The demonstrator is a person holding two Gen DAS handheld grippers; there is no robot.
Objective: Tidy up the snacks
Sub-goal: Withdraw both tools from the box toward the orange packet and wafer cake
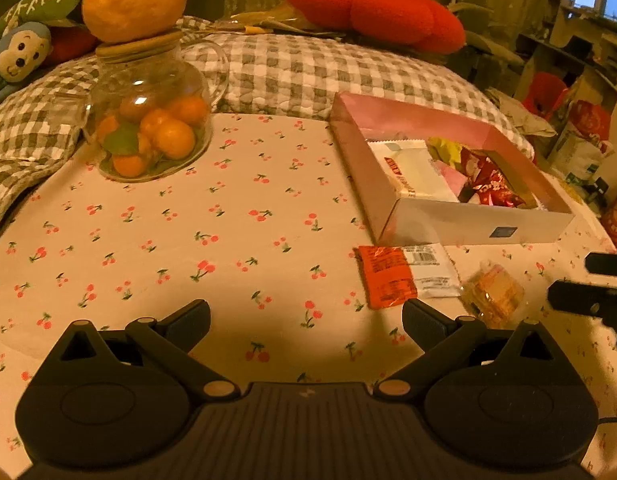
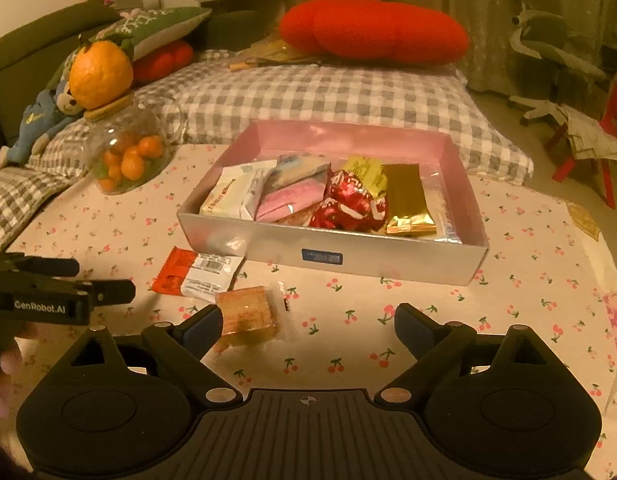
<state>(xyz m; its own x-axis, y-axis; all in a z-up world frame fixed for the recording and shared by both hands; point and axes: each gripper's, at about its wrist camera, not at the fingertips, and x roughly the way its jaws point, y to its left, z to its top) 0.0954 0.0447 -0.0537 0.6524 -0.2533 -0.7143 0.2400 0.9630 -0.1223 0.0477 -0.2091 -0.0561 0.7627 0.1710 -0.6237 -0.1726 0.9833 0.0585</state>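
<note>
Two snacks lie loose on the cherry-print counter (image 2: 528, 264), just in front of the box (image 2: 332, 258): one orange-and-white packet (image 2: 196, 276) and one clear-wrapped cake (image 2: 248, 314). In the right wrist view the cake sits at about eleven o'clock from the right tongs (image 2: 308, 330), just beside the left pad, its long axis running roughly nine to three. The left tongs (image 1: 306, 320) have the packet at about one o'clock, its long side running twelve to six. Both tongs stand wide and empty. The right hand looks nearer the cake, the left nearer the packet.
</note>
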